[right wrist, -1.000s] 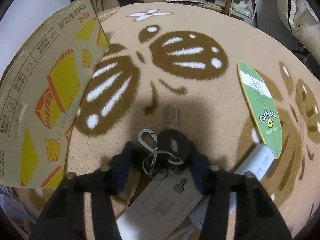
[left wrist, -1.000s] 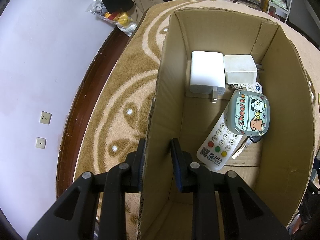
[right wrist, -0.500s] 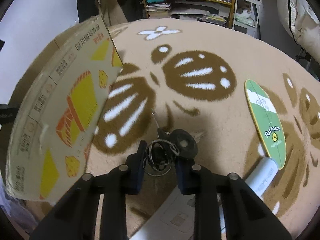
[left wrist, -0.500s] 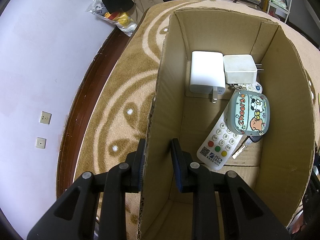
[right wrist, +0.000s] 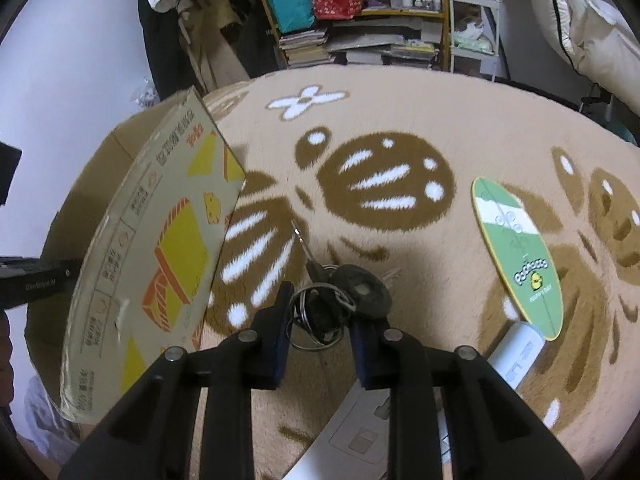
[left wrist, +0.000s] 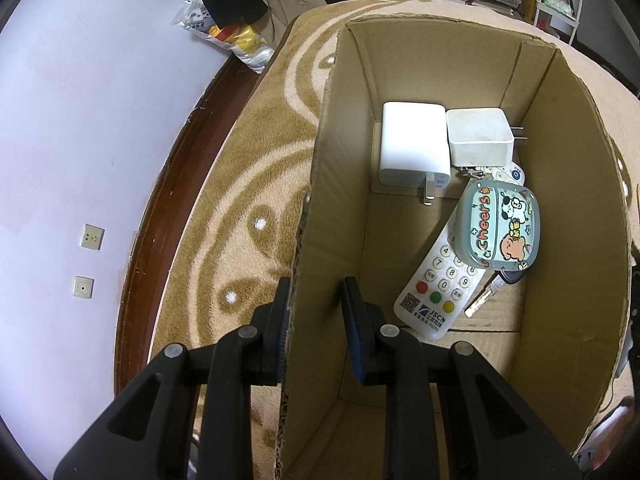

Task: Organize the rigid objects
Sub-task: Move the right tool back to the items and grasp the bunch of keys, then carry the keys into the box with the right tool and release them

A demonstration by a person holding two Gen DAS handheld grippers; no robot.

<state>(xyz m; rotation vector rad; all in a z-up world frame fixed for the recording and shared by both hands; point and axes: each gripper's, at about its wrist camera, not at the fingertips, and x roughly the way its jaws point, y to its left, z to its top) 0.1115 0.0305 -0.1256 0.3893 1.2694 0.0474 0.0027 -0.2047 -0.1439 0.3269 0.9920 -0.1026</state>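
My left gripper (left wrist: pixel 314 312) is shut on the left wall of the cardboard box (left wrist: pixel 320 216), one finger inside and one outside. Inside lie two white chargers (left wrist: pixel 412 144), a white remote (left wrist: pixel 436 276), a cartoon-printed case (left wrist: pixel 500 228) and a key (left wrist: pixel 486 300). In the right wrist view my right gripper (right wrist: pixel 320 316) is shut on a key bunch (right wrist: pixel 340 292) with rings and a black fob, held above the carpet. The box's printed outer side (right wrist: pixel 160 256) stands to its left.
On the beige patterned carpet (right wrist: pixel 400 128) lie a green oval card (right wrist: pixel 516 248), a white tube (right wrist: pixel 516 354) and a grey flat pack (right wrist: pixel 360 436) near the right gripper. Shelves with books (right wrist: pixel 360 48) stand behind. A wall with sockets (left wrist: pixel 92 236) is left of the box.
My right gripper closed on the key bunch and lifted it off the carpet, rising and tilting toward the room. The left gripper and the box have not moved.
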